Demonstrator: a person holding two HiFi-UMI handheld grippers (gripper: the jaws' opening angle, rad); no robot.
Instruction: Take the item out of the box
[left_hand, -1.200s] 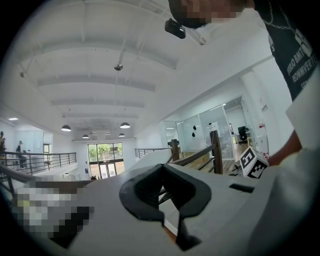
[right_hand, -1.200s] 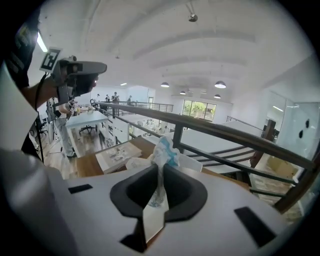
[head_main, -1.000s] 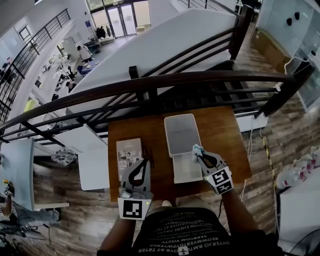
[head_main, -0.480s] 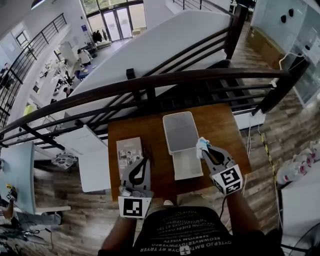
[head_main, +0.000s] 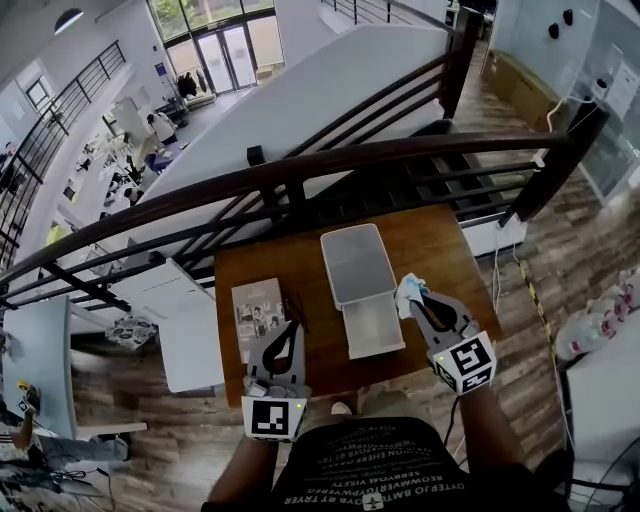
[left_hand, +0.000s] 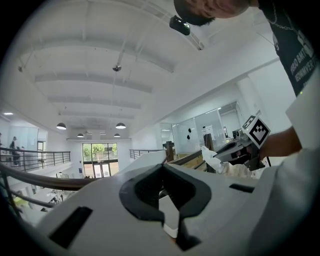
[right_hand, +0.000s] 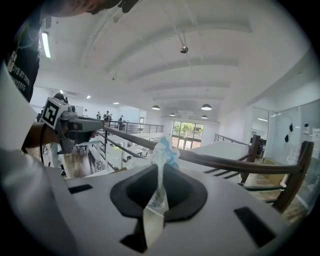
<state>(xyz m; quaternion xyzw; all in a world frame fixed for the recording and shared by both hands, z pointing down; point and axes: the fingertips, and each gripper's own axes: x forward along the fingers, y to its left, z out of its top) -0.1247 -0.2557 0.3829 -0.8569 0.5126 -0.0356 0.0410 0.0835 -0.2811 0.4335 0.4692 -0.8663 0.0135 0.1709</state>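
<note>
Head view: wooden table (head_main: 440, 250) against a dark railing (head_main: 400, 155). The white box (head_main: 375, 335) sits mid-table and is open, with the lid (head_main: 357, 262) lying flat and touching its far edge. What shows of the box's inside is bare. A booklet (head_main: 258, 312) lies left of the box, well apart from it. The right gripper (head_main: 413, 297) is just right of the box, above the table, pointing away from the person. Its jaws are narrow and pinch a small white-and-blue pouch (head_main: 406, 292), so the item is out of the box and off the table. The left gripper (head_main: 291, 325) is at the near table edge between booklet and box, tips close together, carrying nothing.

Left gripper view: the left gripper (left_hand: 162, 167) points level toward the railing. Its jaws are narrow, tips meeting, with nothing pinched between them. A white patch shows through the slit lower down; I can't tell what it is. The right gripper (left_hand: 216, 154) is visible at right with its marker cube (left_hand: 256, 131), and the pouch (left_hand: 207, 156) hangs at its tip.

Right gripper view: the right gripper (right_hand: 161, 165) has its jaws clamped on the pouch (right_hand: 162, 150). The pouch stands upright in the slit, with the crumpled blue-and-white end sticking out past the tips and the flat white end trailing back toward the camera. The railing (right_hand: 225, 162) runs across behind it. The left gripper (right_hand: 97, 127) is at left with its cube (right_hand: 51, 113).
</note>
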